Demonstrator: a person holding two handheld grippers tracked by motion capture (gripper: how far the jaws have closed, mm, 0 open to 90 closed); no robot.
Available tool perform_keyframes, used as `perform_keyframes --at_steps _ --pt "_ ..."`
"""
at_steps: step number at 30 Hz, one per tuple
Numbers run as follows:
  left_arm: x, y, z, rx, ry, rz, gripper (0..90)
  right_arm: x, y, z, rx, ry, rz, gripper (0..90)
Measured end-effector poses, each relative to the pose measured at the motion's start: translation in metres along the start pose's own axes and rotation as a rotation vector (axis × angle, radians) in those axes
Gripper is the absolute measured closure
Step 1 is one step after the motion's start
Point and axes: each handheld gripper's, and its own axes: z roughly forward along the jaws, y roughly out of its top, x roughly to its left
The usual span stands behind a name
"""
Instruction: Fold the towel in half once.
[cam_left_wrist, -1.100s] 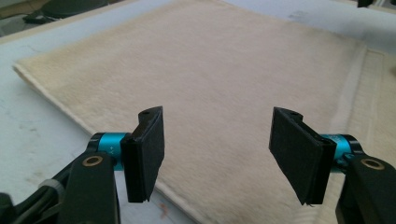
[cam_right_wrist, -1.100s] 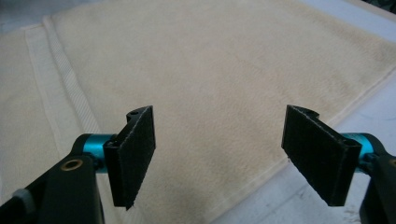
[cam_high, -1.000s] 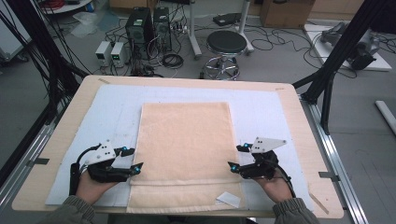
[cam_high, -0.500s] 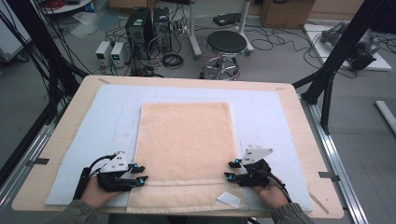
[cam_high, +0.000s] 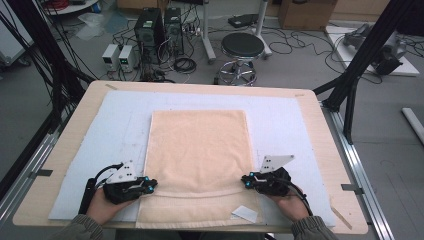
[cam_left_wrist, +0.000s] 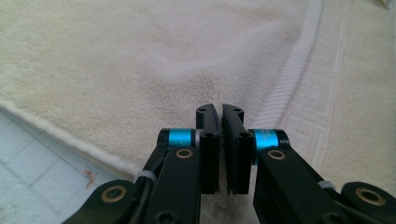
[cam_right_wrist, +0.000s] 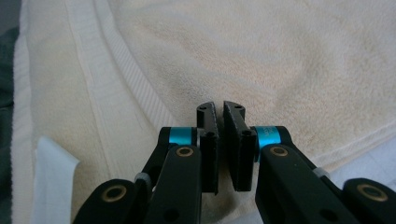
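A beige towel (cam_high: 197, 150) lies flat on a pale blue mat (cam_high: 120, 120), with a woven band (cam_left_wrist: 289, 79) near its front end. My left gripper (cam_high: 152, 184) rests low on the towel's left side edge by that band. Its jaws have just been closing and now pinch the fabric (cam_left_wrist: 140, 56), as the left gripper view (cam_left_wrist: 220, 112) shows. My right gripper (cam_high: 245, 179) sits on the towel's right side edge. Its jaws have just been closing too and are shut on the cloth (cam_right_wrist: 303, 56), seen in the right gripper view (cam_right_wrist: 219, 108).
A white label (cam_high: 245, 214) sticks out of the towel's front right corner, close to my right hand. The mat covers most of the wooden table (cam_high: 75, 115). Beyond the far edge stand a stool (cam_high: 242, 47) and electronics with cables on the floor.
Both grippers have dropped lower onto the towel's side edges and nudged inward. Their jaws, apart a second ago, have closed together on the fabric.
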Motion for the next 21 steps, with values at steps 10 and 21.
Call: perform_keyframes --at_steps 10,21 --pt "-0.012 0.024 -0.041 -0.105 0.004 0.043 85.3 0.014 0.024 -0.037 -0.088 0.029 -0.043 85.1" --pt "-0.057 0.011 -0.058 -0.062 -0.069 0.082 85.2 0.054 0.014 -0.06 -0.065 0.079 -0.094 85.0"
